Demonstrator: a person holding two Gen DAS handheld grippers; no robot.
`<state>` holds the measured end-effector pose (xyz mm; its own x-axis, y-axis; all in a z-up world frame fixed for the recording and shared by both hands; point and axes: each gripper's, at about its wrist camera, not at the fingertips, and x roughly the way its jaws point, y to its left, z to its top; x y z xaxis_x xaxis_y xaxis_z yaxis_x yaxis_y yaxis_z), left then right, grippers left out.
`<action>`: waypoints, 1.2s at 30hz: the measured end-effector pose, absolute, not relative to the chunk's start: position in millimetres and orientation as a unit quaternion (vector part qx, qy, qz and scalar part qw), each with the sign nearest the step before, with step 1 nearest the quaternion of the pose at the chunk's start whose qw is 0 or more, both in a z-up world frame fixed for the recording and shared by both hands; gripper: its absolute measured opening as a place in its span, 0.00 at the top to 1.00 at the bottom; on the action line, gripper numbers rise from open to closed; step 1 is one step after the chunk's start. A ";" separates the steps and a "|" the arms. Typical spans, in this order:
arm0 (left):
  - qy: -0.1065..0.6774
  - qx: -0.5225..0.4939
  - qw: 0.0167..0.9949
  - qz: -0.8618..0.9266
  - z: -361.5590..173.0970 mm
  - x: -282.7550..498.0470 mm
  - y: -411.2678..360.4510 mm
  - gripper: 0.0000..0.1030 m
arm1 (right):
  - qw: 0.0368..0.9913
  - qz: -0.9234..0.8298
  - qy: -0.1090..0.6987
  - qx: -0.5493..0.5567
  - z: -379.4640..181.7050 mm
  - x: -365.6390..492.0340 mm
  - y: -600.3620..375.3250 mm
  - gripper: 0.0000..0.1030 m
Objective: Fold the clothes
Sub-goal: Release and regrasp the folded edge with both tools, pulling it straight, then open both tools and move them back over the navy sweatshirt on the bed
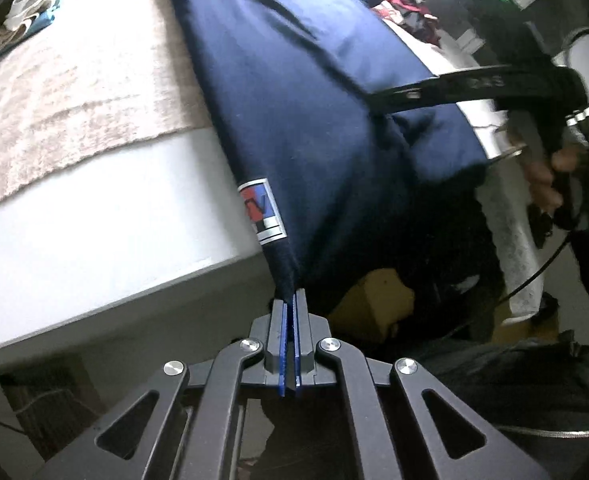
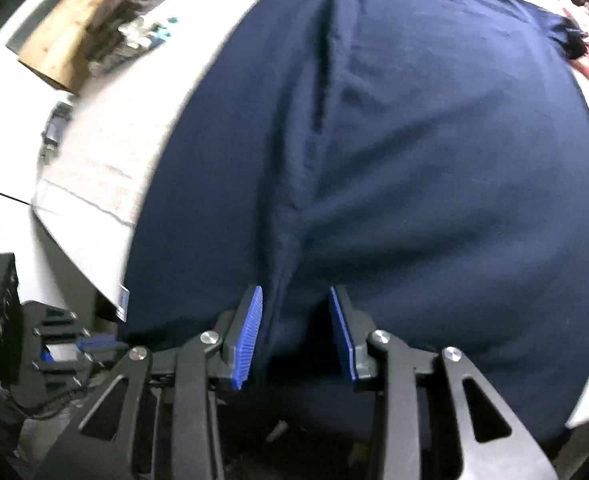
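Navy garment (image 1: 314, 92) spread over the desk (image 1: 106, 216), near edge overhanging: left tongs (image 1: 290, 300) pinch its hem, right tongs (image 2: 294, 320) gape around a ridge of cloth; clamp there and keep both corners level.

Navy garment (image 1: 314, 92) on white table (image 1: 94, 232)

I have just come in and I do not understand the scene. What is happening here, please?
A person is handling a navy garment spread over a white table, with a gripper in each hand. The left gripper is shut on the garment's corner below the woven label. The right gripper is open, with a bunched fold of the cloth between its blue pads.
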<state>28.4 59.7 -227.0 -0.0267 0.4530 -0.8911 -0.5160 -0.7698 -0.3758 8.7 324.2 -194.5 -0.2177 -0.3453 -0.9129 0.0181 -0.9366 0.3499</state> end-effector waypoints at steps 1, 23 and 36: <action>0.027 -0.617 0.335 0.712 -228.4 28.8 60.3 0.97 | 0.115 -0.770 -0.125 0.615 -192.5 10.9 326.1 0.66; 0.129 -0.460 0.368 0.798 -33.5 -64.5 86.5 0.83 | -0.029 -0.843 -0.142 0.518 -65.0 55.1 434.0 0.53; 0.183 -0.396 0.370 0.820 19.7 -104.6 186.3 0.79 | -0.022 -0.879 -0.074 0.471 21.6 -90.9 552.7 0.49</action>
